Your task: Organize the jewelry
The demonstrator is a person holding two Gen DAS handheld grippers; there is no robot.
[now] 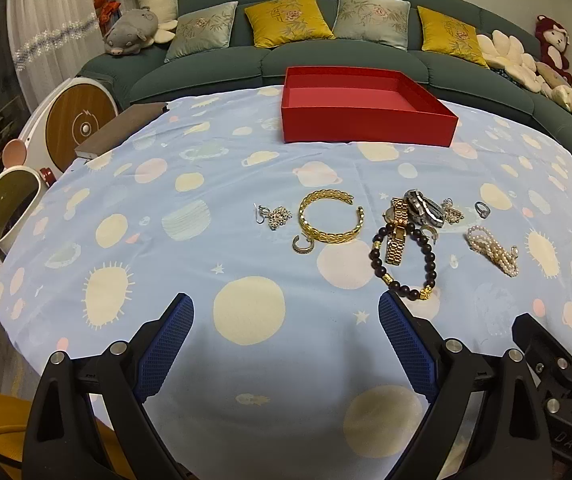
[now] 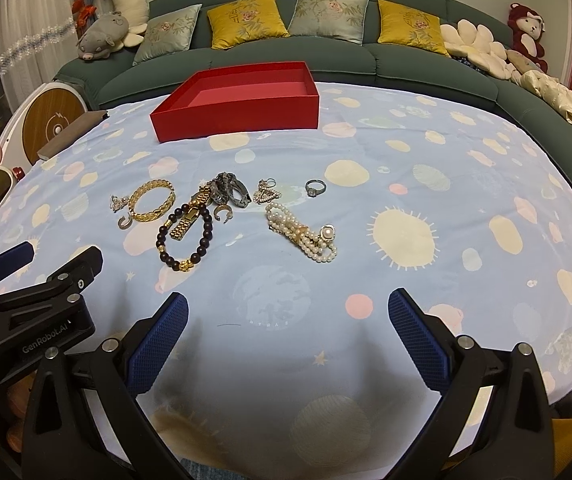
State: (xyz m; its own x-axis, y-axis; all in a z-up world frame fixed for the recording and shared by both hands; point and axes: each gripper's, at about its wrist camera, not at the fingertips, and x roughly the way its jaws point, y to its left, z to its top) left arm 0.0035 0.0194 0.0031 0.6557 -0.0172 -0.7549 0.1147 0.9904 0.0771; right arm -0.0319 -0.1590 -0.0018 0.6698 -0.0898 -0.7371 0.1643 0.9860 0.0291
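Both grippers wide and empty: left gripper (image 1: 286, 340), right gripper (image 2: 288, 336); jewelry's loose on the tablecloth (image 2: 426, 300), red box (image 2: 241, 102) at 12 o'clock; pearl bracelet (image 2: 302, 232) looks floppy and slippery, so I'd pinch its gold clasp; gold bangle (image 1: 330, 216) looks stiff, grab its rim.

The right tool (image 2: 288, 312) hovers, fingers spread wide, above the planet-print tabletop (image 2: 466, 184). Beyond lie a pearl bracelet (image 2: 302, 232), dark bead bracelet (image 2: 183, 236), gold bangle (image 2: 153, 200), what seems a ring (image 2: 315, 188), and an empty red box (image 2: 241, 104).
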